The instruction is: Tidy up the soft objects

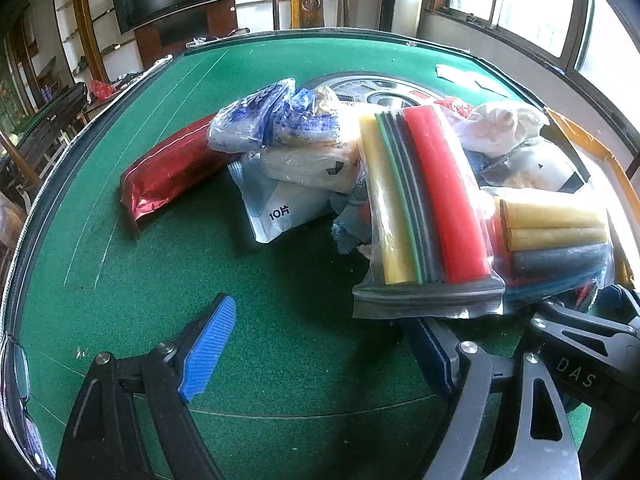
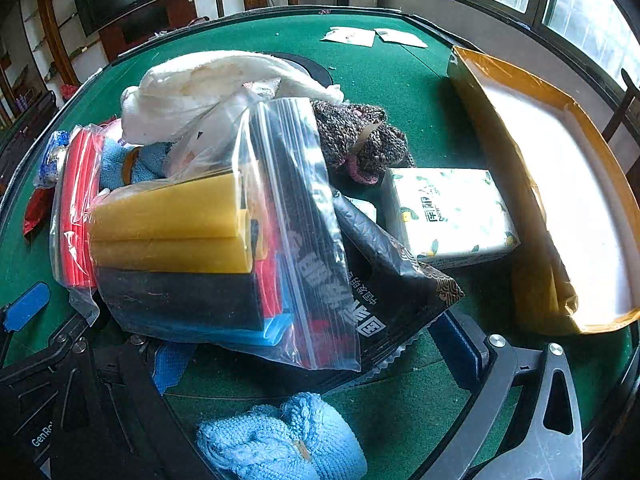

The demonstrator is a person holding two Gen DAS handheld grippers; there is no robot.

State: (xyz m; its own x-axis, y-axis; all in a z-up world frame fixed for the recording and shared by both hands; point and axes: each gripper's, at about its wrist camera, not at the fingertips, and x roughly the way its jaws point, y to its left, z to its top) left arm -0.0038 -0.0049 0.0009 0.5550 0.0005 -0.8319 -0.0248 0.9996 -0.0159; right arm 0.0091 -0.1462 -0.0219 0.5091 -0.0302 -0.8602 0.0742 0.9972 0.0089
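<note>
- A pile of soft things (image 1: 320, 152) sits at the middle of the green desk (image 1: 160, 280).
- In the left wrist view, a clear bag of coloured tubes (image 1: 424, 208) lies at three o'clock in the pile and a red foil pack (image 1: 168, 172) at nine o'clock.
- In the right wrist view, a tissue pack (image 2: 448, 212) lies at three o'clock, just beside an open yellow box (image 2: 560, 184).
- A blue knitted cloth (image 2: 280, 440) lies at six o'clock.
- The left gripper (image 1: 320, 348) has its fingers apart, holding nothing.
- The right gripper (image 2: 316, 356) has its fingers apart around the pile's near edge.
</note>
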